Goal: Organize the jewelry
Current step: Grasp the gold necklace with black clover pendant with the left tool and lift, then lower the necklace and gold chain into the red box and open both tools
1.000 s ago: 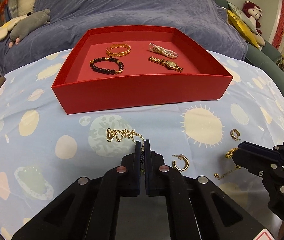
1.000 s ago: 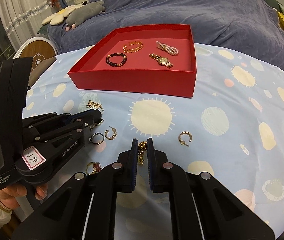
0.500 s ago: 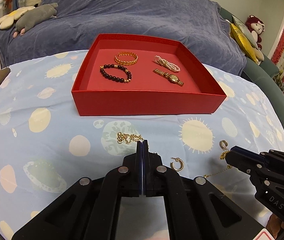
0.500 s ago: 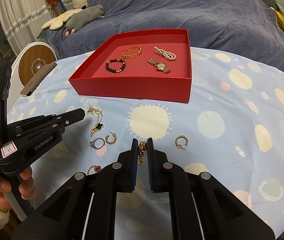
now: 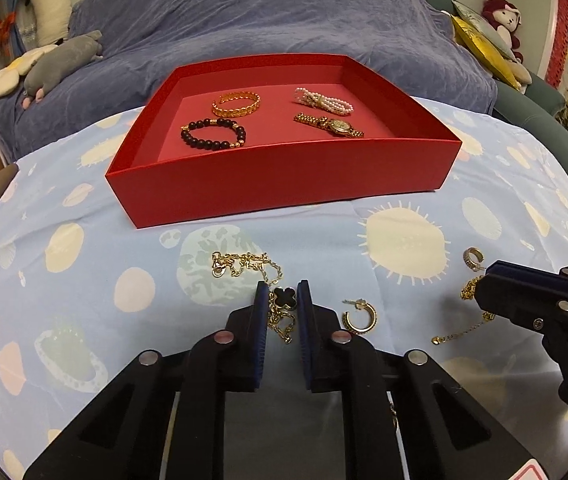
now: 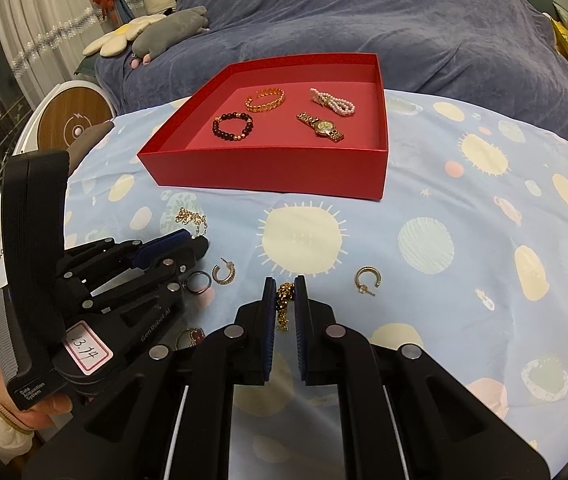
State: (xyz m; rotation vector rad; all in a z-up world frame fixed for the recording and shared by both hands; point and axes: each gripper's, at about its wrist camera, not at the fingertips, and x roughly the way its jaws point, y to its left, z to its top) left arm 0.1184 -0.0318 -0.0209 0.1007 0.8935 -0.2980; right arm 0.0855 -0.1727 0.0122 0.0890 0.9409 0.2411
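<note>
Near the red tray (image 5: 284,184), the left hand-held gripper (image 5: 282,300) is opening around the clover necklace (image 5: 284,298); the right hand-held gripper (image 6: 285,294) clamps a gold chain (image 6: 284,304).

Left gripper (image 5: 281,300) jaws, shut a moment ago, are opening; the gold necklace (image 5: 262,280) with its black clover pendant (image 5: 285,298) now shows between them, lying on the surface.
</note>
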